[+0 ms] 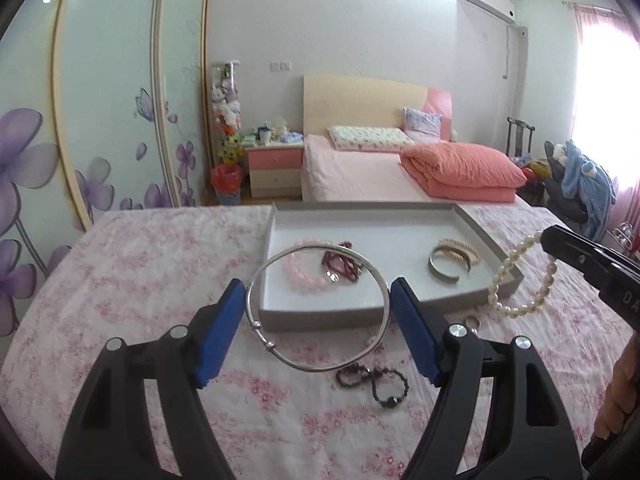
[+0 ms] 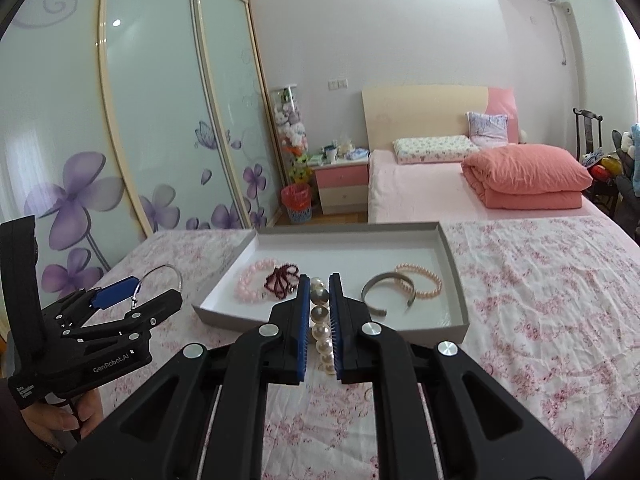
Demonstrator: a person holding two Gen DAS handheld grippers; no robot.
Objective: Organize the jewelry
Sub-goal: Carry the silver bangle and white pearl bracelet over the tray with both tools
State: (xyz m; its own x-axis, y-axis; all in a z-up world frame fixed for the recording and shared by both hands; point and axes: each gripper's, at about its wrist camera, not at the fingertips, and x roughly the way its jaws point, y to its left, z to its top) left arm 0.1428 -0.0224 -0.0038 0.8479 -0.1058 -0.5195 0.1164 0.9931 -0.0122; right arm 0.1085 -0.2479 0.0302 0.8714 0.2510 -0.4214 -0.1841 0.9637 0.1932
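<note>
My left tongs [image 1: 318, 322] hold the silver bangle [image 1: 318, 304] wide, my right tongs [image 2: 320, 320] pinch the pearl bracelet [image 2: 322, 328], and either could slip before the tray [image 2: 456, 272] ahead.

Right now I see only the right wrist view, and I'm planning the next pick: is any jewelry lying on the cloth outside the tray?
Observer: Yes. The left wrist view shows dark bead bracelets on the floral cloth, in front of the grey tray.
Operator: Anything else there?
Observer: A small ring lies by the tray's near edge.
Operator: Is my pearl bracelet hanging free?
Observer: Yes. The pearl bracelet hangs as an open loop from the right gripper, by the tray's right near corner.
</note>
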